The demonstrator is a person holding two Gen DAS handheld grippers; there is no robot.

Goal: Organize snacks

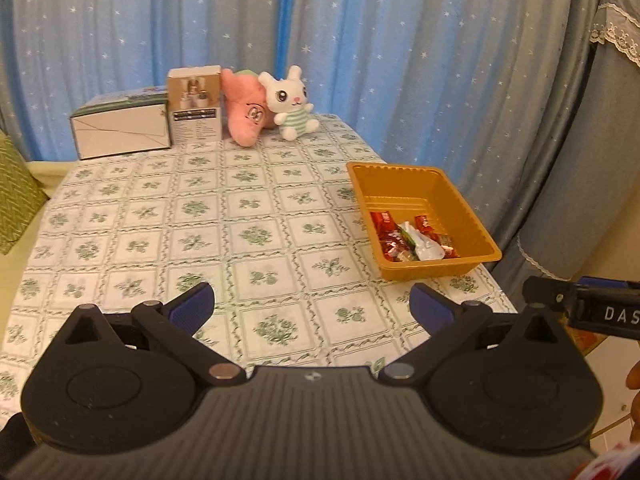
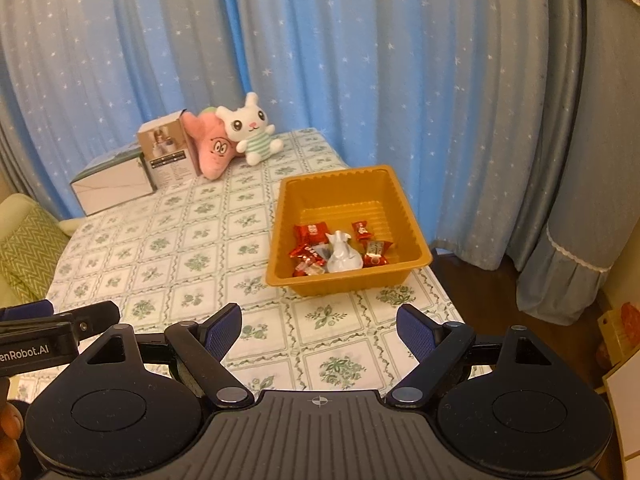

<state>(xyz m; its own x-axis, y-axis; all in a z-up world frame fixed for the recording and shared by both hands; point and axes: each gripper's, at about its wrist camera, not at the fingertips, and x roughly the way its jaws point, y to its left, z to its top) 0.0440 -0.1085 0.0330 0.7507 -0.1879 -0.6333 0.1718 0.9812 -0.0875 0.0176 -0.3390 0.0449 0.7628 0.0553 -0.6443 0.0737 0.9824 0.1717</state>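
Both hand-held grippers, left (image 1: 311,307) and right (image 2: 319,330), gape empty; only the right view shows wooden floor (image 2: 480,292).

My left gripper (image 1: 311,306) and right gripper (image 2: 319,330) both tilt downward, jaws spread wide, nothing between them.

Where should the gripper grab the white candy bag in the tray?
Probably the twisted neck of the white candy bag, coming straight down from above. The neck sticks up, narrower than the puffy body, and the gold tray has walls that block a sideways reach, with red candies crowding beside it.
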